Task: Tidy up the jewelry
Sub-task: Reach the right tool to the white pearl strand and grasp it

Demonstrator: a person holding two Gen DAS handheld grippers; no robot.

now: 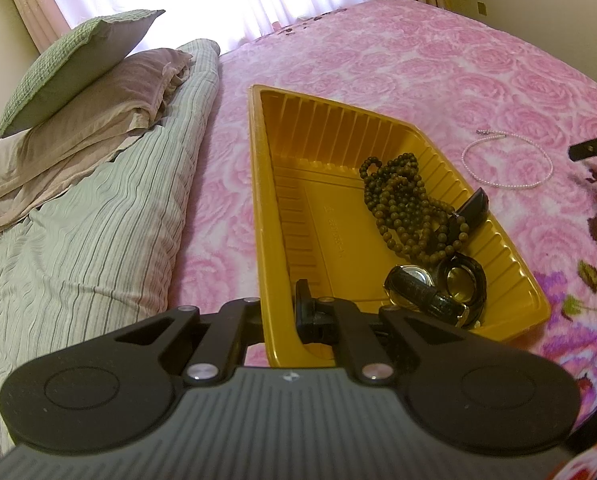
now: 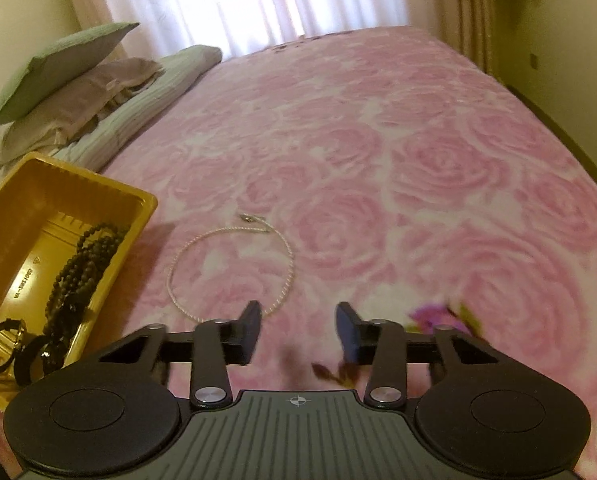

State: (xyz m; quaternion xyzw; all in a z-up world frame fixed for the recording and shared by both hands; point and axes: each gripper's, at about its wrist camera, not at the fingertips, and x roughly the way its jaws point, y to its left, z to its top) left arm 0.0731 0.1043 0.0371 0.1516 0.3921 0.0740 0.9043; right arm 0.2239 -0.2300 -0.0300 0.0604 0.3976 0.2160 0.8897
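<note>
At the far left of the bed, green and grey pillows [image 1: 78,76] lean on a folded striped quilt [image 1: 98,220]. Next comes the left gripper [image 1: 282,312], its jaws closed tight on the near-left rim of a yellow tray [image 1: 258,200], one jaw inside the wall and one outside, holding the tray steady on the pink rose blanket [image 1: 418,72]. Inside the tray, toward its right side, lie a tangle of dark wooden beads [image 1: 402,204] and, nearer the gripper, two black watches [image 1: 438,288]. Further right, just beside the tray but apart from it, a thin pale pearl necklace [image 2: 234,264] lies alone on the blanket in an open loop, its clasp at the far end. Rightmost is the right gripper [image 2: 298,328], its jaws spread wide and holding nothing. The necklace lies ahead and slightly left of those jaws, its near curve almost at the left fingertip, so the right hand is by far the nearer. The likely next move is a small shift leftward and down to pinch the near curve.
</note>
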